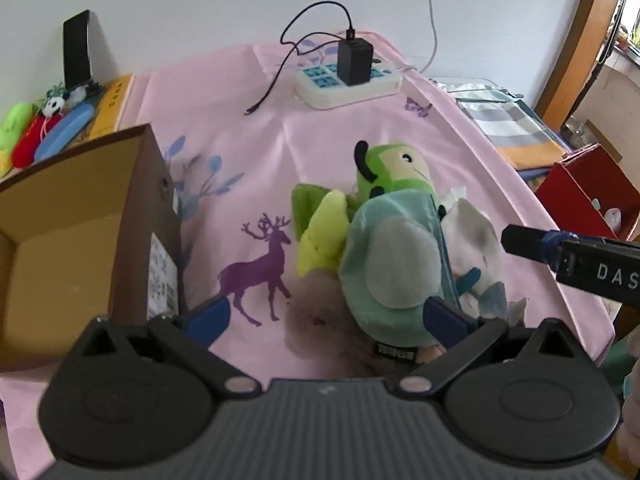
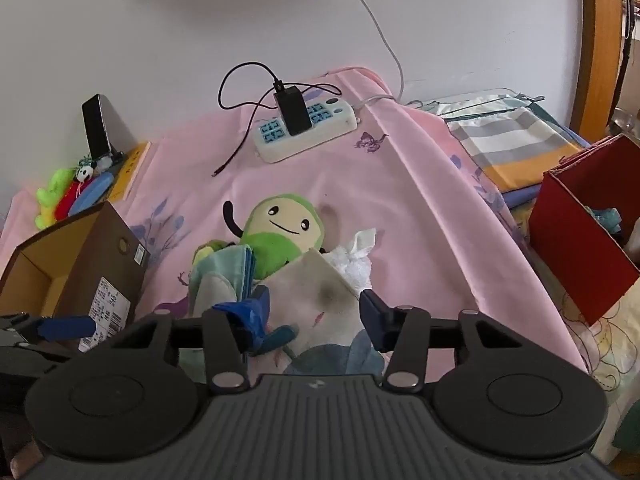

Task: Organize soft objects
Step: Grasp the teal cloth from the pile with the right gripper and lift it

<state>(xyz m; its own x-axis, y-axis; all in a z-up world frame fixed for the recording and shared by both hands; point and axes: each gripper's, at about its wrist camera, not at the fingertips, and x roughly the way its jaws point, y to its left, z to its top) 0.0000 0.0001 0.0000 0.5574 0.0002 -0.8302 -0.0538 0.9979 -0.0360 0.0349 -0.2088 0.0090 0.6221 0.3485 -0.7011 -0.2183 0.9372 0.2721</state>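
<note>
A pile of soft toys lies mid-sheet: a green smiling plush, a teal pouch and a white cloth pack. My left gripper is spread wide around the pouch. My right gripper straddles the pack, possibly without touching. A cardboard box stands just left

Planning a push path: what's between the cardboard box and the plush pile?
Only bare pink sheet with a purple deer print, between cardboard box and plush pile, in the left wrist view.
</note>
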